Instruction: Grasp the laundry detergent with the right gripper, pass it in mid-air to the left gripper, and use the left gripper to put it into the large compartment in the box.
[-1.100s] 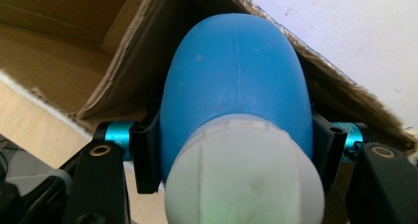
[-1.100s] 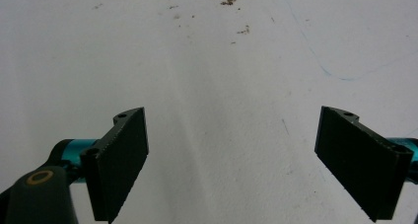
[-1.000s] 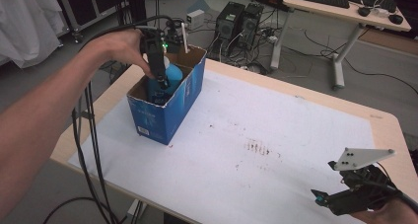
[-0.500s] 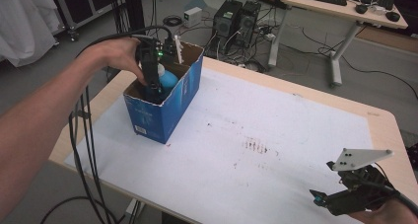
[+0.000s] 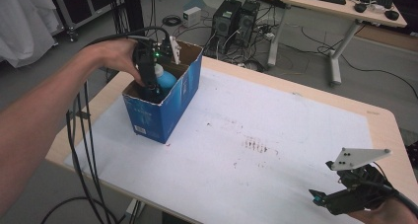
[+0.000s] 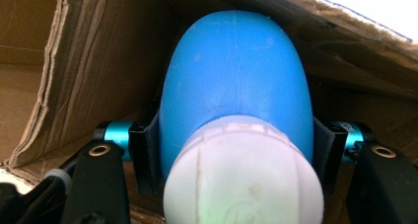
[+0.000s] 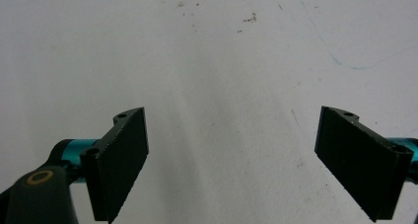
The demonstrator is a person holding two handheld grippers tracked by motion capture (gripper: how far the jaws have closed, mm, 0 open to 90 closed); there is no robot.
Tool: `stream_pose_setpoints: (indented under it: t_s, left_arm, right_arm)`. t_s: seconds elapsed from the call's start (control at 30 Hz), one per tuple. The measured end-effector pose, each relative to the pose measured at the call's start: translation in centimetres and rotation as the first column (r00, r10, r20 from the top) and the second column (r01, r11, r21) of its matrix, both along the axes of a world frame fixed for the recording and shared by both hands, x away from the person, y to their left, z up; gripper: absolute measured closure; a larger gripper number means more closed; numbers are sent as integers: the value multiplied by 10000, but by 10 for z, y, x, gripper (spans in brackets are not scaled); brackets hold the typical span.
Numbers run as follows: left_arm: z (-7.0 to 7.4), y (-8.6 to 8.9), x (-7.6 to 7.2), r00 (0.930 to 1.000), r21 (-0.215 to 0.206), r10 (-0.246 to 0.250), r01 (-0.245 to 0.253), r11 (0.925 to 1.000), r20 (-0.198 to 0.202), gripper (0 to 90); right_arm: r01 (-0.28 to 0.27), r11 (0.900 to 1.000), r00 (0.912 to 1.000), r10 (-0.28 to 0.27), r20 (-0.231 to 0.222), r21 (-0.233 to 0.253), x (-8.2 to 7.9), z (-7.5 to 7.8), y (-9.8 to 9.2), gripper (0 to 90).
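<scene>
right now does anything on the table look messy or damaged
Small dark specks soil the white table cover near its middle. The blue box has a torn cardboard edge. The bottle sits squarely between the left gripper jaws.

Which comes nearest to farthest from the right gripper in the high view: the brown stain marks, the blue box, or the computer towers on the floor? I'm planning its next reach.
1. Stain marks, mid-table, to the left of the right gripper.
2. Blue box, on the table's far left.
3. Computer towers, on the floor beyond the table.
</scene>
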State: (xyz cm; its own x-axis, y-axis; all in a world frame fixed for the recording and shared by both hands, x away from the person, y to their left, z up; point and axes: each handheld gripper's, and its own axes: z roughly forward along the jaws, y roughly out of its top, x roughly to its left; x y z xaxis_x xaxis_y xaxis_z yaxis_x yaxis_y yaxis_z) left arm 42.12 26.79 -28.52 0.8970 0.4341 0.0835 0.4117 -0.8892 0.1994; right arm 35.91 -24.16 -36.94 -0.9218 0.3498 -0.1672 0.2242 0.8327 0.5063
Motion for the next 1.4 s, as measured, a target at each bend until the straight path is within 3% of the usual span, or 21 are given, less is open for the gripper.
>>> stream_pose_setpoints:
  t_s: [0.6, 0.83, 1.4]
  left_arm:
    - [-1, -1, 1, 10000, -48, -13, 13, 10000, 14, 374]
    - [-1, -3, 2, 9999, 110, 86, -88, 9999, 142, 319]
    - [13, -1, 5, 9990, 230, 359, -365, 9991, 269, 272]
  right_arm:
    - [-6, 10000, 10000, 5, 13, 31, 0, 1, 1, 125]
    - [10, 10000, 10000, -10, 21, 12, -1, 1, 1, 125]
    - [90, 10000, 10000, -90, -12, 23, -2, 0, -2, 125]
